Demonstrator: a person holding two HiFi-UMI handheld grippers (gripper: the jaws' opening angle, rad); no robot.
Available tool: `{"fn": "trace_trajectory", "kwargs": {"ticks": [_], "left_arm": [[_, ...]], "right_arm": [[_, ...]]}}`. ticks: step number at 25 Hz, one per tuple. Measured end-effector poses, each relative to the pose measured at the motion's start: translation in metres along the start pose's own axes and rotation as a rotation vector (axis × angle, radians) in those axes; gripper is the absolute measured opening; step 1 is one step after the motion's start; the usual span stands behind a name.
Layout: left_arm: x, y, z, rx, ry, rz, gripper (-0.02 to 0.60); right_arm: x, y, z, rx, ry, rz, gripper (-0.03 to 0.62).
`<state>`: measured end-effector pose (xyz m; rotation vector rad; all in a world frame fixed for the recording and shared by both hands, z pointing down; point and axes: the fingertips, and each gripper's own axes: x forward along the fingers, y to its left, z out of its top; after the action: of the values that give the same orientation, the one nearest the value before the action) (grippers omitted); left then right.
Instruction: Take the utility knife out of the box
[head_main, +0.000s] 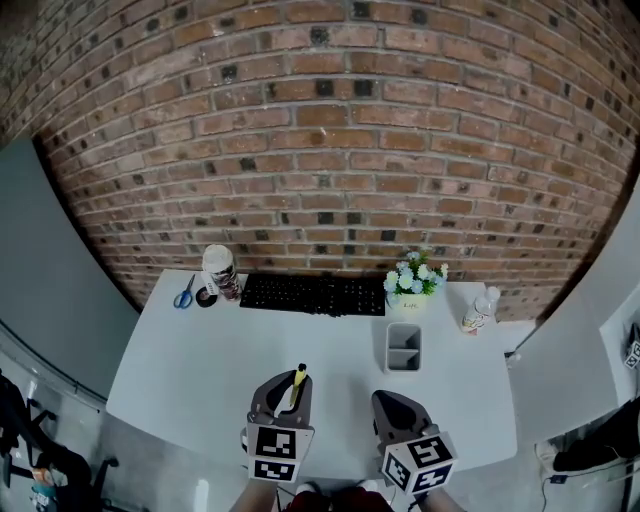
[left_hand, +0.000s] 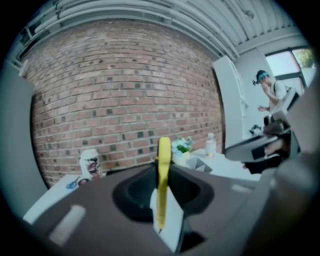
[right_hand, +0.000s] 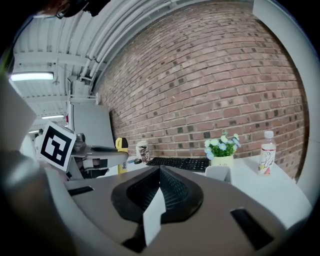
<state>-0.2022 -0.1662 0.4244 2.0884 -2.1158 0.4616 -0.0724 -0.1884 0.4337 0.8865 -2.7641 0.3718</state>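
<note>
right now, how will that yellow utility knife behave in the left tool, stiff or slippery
The slim yellow utility knife looks rigid and probably light. Pinched edge-on by the left tool, it may pivot or slip if bumped.

Office, by the look: white desk (head_main: 200, 370) against brick wall (head_main: 320, 150), keyboard (head_main: 313, 294) and scissors (head_main: 185, 293) ahead of the left gripper (head_main: 293, 383), flowerpot (head_main: 413, 283) beyond the right gripper (head_main: 385, 397).

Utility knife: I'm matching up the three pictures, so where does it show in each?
Head view: utility knife low, left of centre, clamped in the left gripper.
Left gripper view: dead centre, upright between the jaws.
Right gripper view: left of centre, beyond the jaws.
Shared landmark: the flower pot by the brick wall.
</note>
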Motion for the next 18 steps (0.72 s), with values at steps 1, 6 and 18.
{"fn": "trace_trajectory", "kwargs": {"ticks": [1, 6, 18], "left_arm": [[-0.005, 0.005, -0.003, -0.003, 0.002, 0.008, 0.075], [-0.026, 0.03, -0.018, -0.034, 0.009, 0.049, 0.075], [-0.071, 0.078, -0.049, -0.097, 0.029, 0.115, 0.075]], "right_arm": [[0.003, 0.006, 0.0, -0.004, 0.001, 0.01, 0.008], [0.017, 0.036, -0.002, -0.024, 0.014, 0.055, 0.008], [0.045, 0.09, -0.007, -0.057, 0.042, 0.116, 0.008]]}}
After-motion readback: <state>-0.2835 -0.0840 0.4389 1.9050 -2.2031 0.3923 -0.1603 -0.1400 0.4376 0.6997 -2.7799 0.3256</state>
